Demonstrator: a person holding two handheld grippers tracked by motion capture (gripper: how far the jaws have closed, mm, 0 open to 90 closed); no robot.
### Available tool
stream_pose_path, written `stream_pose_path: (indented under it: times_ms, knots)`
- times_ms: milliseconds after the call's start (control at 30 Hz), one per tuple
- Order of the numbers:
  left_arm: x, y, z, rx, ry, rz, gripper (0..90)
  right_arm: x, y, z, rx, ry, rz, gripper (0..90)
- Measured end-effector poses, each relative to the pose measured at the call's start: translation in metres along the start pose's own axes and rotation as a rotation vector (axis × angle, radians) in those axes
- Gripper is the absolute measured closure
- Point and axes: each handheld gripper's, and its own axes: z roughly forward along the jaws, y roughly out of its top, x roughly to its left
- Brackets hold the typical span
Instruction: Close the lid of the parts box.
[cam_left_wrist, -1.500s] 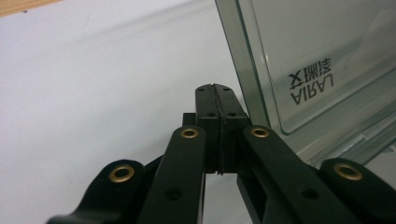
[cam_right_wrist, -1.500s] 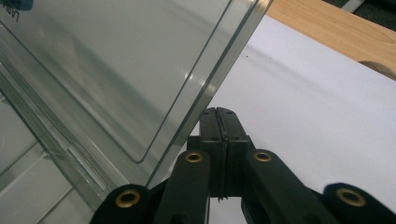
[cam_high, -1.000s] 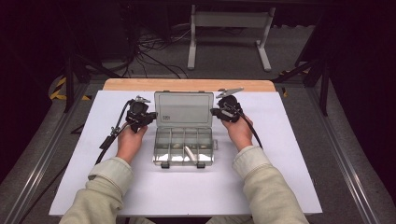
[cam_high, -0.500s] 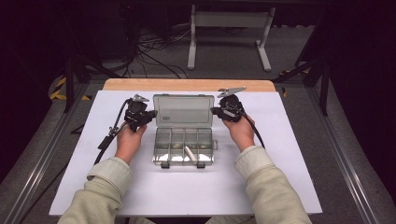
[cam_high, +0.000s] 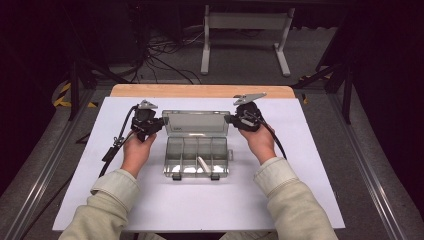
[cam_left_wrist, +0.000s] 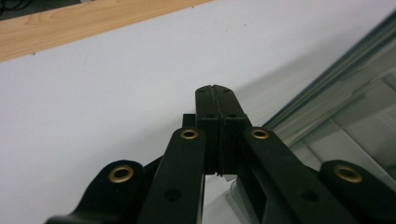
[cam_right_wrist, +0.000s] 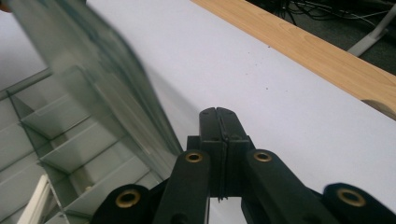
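A white worktop (cam_high: 200, 210) holds a clear compartment box (cam_high: 197, 155) at its centre, lid (cam_high: 196, 123) raised toward the far edge. The left gripper (cam_high: 161, 123) sits beside the lid's left end, the right gripper (cam_high: 227, 119) beside its right; both pairs of fingers are pressed together, empty. A small white piece (cam_high: 203, 163) lies in one compartment.

Lid (cam_right_wrist: 93, 88) blurred in right gripper view, top cut off. White piece (cam_right_wrist: 32, 205) cropped at bottom edge. Lid label (cam_high: 176, 133) too small to read.
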Motion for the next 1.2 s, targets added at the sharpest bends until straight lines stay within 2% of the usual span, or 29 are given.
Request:
stream_pose_path:
  times_ms: [233,367,567,733,767,933,1100,1200]
  knots:
    - [0.001,-0.003,-0.012,-0.021,-0.022,-0.009,89.8,0.006,0.001,-0.009,-0.001,0.016,-0.024,90.0]
    - [0.001,-0.004,-0.016,-0.024,-0.019,0.004,89.8,0.009,0.001,-0.013,-0.010,0.029,-0.026,90.0]
    - [0.000,-0.005,-0.024,-0.024,-0.040,0.013,89.8,0.016,0.000,-0.020,-0.017,0.045,-0.044,90.0]
    - [-0.005,-0.007,-0.034,-0.035,-0.051,0.042,89.8,0.019,-0.003,-0.027,-0.016,0.055,-0.050,90.0]
    - [-0.008,-0.008,-0.037,-0.026,-0.048,0.056,89.8,0.021,-0.004,-0.029,-0.018,0.059,-0.048,90.0]
    - [-0.012,-0.011,-0.045,-0.012,-0.069,0.060,89.8,0.027,-0.007,-0.033,-0.016,0.071,-0.053,90.0]
    - [-0.015,-0.014,-0.053,0.000,-0.096,0.044,89.8,0.034,-0.008,-0.038,-0.002,0.083,-0.067,90.0]
    - [-0.017,-0.014,-0.057,0.007,-0.094,0.048,89.9,0.036,-0.008,-0.040,0.010,0.086,-0.063,90.0]
